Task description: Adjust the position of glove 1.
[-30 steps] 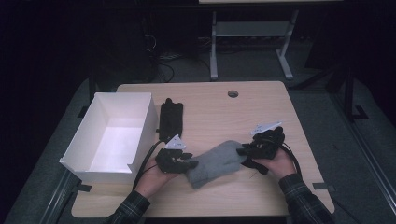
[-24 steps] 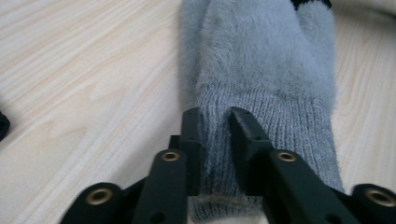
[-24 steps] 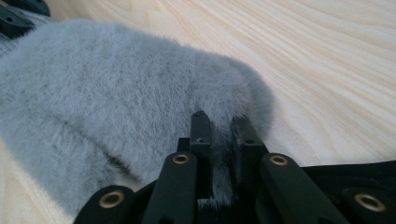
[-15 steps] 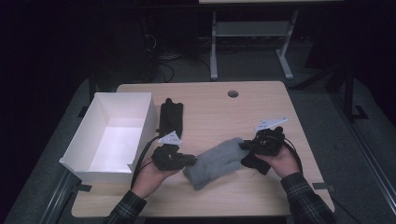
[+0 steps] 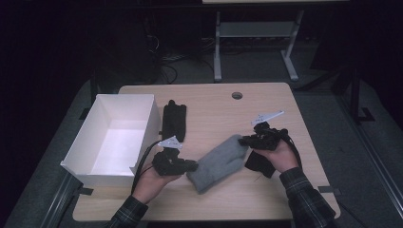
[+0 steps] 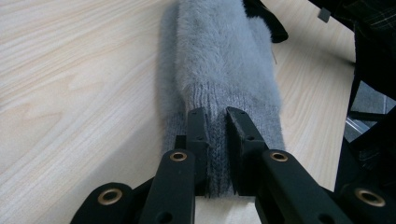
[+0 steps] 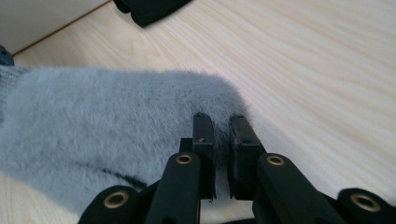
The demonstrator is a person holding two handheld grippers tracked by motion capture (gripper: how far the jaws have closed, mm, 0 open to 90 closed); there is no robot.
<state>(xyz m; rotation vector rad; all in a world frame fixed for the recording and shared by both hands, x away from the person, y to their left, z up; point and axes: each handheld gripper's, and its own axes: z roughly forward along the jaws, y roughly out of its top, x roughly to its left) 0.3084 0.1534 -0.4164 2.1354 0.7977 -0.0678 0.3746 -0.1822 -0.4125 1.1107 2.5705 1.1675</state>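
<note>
A fluffy grey sock (image 5: 221, 161) lies slantwise on the wooden table (image 5: 209, 102) between my two grippers. My left gripper (image 5: 192, 165) has just been closing, and its jaws are shut on the sock's ribbed cuff (image 6: 219, 100). The right gripper (image 5: 243, 140) has just been closing as well. It pinches the sock's fuzzy toe end (image 7: 205, 93) and holds that end a little above the table. In the left gripper view the left gripper (image 6: 217, 114) looks along the sock (image 6: 224, 56); in the right gripper view the right gripper (image 7: 222, 119) has the sock's fluff (image 7: 102, 121) beside it.
An open white box (image 5: 152, 123) stands at the table's left. A black sock (image 5: 174, 121) lies flat beside it. Another black cloth item (image 5: 259, 164) lies under the person's right hand. A round hole (image 5: 236, 95) sits near the table's far edge.
Both grippers' jaws have narrowed onto the grey sock's ends. The right gripper has risen slightly with the toe end. The left hand has stayed nearly in place.
</note>
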